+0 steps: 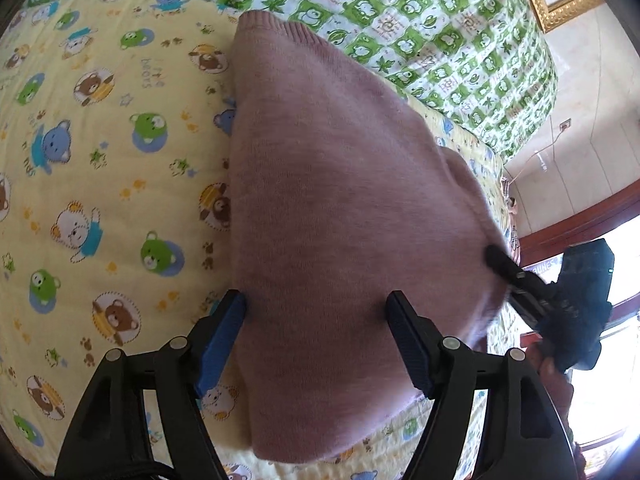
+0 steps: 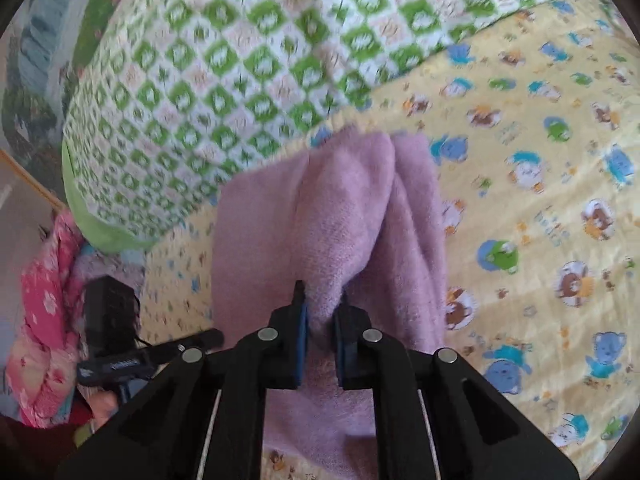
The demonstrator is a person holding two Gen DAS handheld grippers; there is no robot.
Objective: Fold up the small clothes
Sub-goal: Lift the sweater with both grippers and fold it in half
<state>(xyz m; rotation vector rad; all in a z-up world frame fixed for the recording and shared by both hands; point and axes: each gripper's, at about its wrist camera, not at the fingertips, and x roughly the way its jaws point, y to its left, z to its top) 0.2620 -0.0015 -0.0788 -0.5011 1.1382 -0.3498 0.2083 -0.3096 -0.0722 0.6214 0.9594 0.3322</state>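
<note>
Pink sweater point(image 1: 340, 200): on bear-print sheet point(image 1: 100, 160). Right gripper point(image 2: 320, 312) pinches its edge, probably to fold. Left gripper point(image 1: 316, 308) gaping, empty.

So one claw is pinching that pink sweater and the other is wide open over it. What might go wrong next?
1. The right gripper pinches only a small bunch of the pink sweater, so a pull may wrinkle it or slip free.
2. The left gripper stands open above the knit, holding nothing, so that side could sag and the fold come out crooked.
3. The bear-print sheet beneath looks soft; a low grab could catch it too.
</note>
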